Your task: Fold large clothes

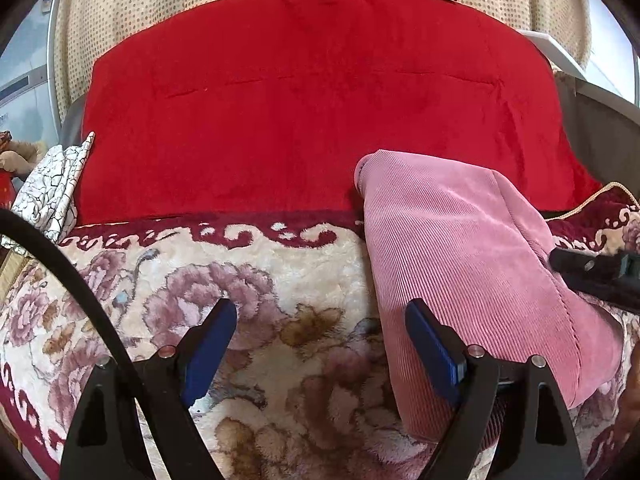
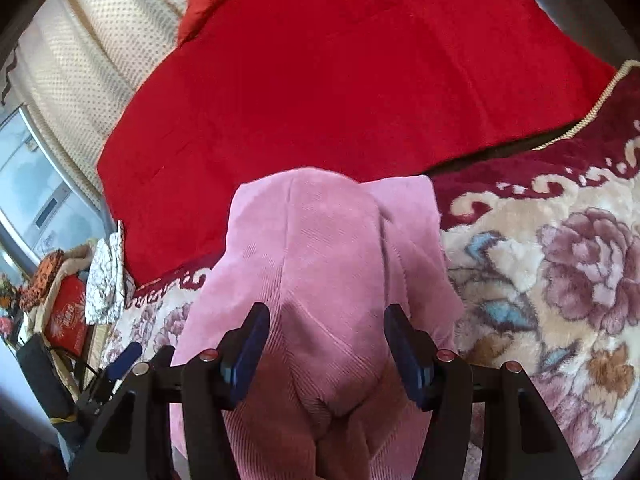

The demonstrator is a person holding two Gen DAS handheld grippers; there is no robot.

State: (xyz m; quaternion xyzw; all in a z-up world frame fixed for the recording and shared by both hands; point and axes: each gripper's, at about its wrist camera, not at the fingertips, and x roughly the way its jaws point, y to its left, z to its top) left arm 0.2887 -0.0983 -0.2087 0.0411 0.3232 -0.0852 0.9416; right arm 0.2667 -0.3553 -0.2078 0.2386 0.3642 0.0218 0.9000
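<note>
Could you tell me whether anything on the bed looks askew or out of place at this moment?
Only the pink corduroy garment looks untidy: it lies bunched and creased on the floral blanket, its far end overlapping the red cloth. Nothing looks spilled or damaged.

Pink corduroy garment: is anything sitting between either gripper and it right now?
Nothing visible. The right gripper is open directly over the pink corduroy garment, bare fabric between its fingers. The left gripper is open over the floral blanket, its right finger at the garment's edge, nothing between.
</note>
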